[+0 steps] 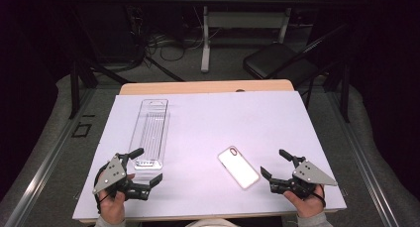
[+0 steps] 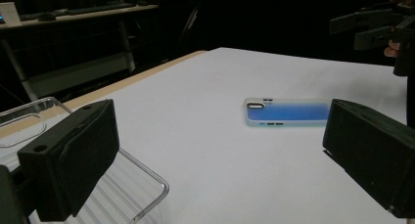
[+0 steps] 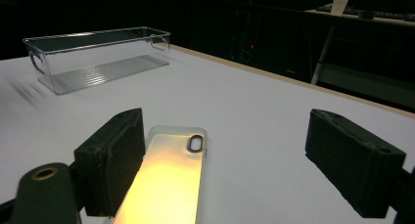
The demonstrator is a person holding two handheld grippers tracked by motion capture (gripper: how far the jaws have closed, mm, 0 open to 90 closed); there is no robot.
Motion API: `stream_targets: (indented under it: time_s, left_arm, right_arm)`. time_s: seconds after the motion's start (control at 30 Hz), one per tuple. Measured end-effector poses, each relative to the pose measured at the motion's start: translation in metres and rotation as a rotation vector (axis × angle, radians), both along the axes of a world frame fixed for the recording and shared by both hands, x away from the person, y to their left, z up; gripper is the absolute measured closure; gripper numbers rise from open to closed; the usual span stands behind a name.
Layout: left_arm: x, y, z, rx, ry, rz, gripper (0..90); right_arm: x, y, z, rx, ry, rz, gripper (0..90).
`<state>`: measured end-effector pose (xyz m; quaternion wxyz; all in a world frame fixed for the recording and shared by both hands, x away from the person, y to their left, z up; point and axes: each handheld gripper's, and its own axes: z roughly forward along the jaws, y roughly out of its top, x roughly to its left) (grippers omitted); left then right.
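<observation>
A translucent phone case (image 1: 238,166) with a pale rim and camera cutout lies flat on the white desk (image 1: 223,118), just beside the right hand-held gripper (image 1: 275,168). Both that gripper and the left hand-held gripper (image 1: 147,165) are spread wide, holding nothing. A clear plastic bin (image 1: 150,133) sits by the left one.

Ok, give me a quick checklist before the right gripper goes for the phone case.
1. Right gripper open: ok, jaws spread wide.
2. Phone case lying flat on the table: ok.
3. Case lined up between the right gripper's jaws: not ok, it sits by one jaw in the right gripper view.
4. Left gripper open and holding nothing: ok.
5. Clear bin upright, nothing inside: ok.
</observation>
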<state>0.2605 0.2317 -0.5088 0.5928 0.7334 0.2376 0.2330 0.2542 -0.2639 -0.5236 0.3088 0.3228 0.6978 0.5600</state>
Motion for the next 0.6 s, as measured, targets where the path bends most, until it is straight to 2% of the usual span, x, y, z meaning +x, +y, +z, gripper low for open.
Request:
stream_targets:
  time_s: [0.23, 0.37, 0.6]
  left_arm:
    - [-0.0001, 0.0009, -0.0009, 0.001, 0.001, 0.006, 0.3]
    - [0.0000, 0.0003, -0.0008, 0.008, 0.003, 0.005, 0.3]
    - [-0.0009, 0.0008, -0.0016, 0.015, 0.006, 0.008, 0.3]
  right_arm:
    - [0.0012, 0.0028, 0.0005, -0.007, 0.000, -0.004, 14.2]
    - [0.0034, 0.0056, 0.0007, -0.013, 0.017, -0.014, 14.2]
    - [0.0059, 0.0069, 0.0003, -0.020, 0.025, 0.005, 14.4]
